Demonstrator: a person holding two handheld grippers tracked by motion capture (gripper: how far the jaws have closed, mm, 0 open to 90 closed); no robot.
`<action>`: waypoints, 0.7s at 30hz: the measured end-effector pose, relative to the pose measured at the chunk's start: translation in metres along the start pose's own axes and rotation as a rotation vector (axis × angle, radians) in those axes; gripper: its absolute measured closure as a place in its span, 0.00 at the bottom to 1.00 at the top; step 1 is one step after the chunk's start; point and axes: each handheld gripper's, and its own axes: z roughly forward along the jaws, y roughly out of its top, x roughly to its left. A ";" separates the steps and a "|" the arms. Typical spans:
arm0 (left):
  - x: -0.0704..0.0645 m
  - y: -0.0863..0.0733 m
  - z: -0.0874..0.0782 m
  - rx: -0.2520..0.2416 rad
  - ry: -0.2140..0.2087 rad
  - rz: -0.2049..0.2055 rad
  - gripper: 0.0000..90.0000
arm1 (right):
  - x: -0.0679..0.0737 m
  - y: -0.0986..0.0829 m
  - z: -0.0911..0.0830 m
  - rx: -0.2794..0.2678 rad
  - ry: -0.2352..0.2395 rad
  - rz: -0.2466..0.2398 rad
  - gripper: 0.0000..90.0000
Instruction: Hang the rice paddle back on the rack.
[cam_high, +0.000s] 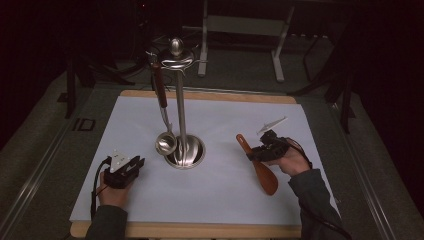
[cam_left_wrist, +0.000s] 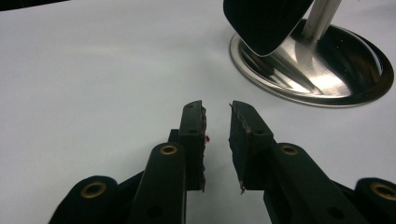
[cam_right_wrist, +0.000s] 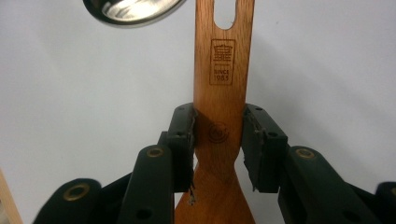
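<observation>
— Where's your wooden spatula (cam_right_wrist: 219, 84) right now?

— Your right gripper (cam_high: 261, 151) has it, jaws pressed against both edges of the handle just above where the blade widens. It sits to the right of the steel stand (cam_high: 182, 105), well apart from the stand's round base (cam_left_wrist: 327, 70), blade end toward you over the white mat (cam_high: 225, 190).

— And your left gripper (cam_left_wrist: 217, 128)?

— It rests on the mat to the left of the stand, near its base — jaws parted by a narrow gap, nothing between them. A ladle (cam_high: 165, 142) hangs from the stand's top ring, its bowl just beside the base.
</observation>
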 end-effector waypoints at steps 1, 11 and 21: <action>0.000 0.000 0.000 0.000 0.000 0.000 0.84 | 0.000 0.000 -0.001 -0.011 -0.001 -0.005 0.74; 0.000 0.000 0.000 -0.001 0.000 0.001 0.84 | 0.006 0.001 -0.008 -0.107 0.036 -0.063 0.74; 0.000 0.000 0.000 -0.002 0.001 0.001 0.84 | 0.011 0.002 -0.014 -0.200 0.034 -0.082 0.74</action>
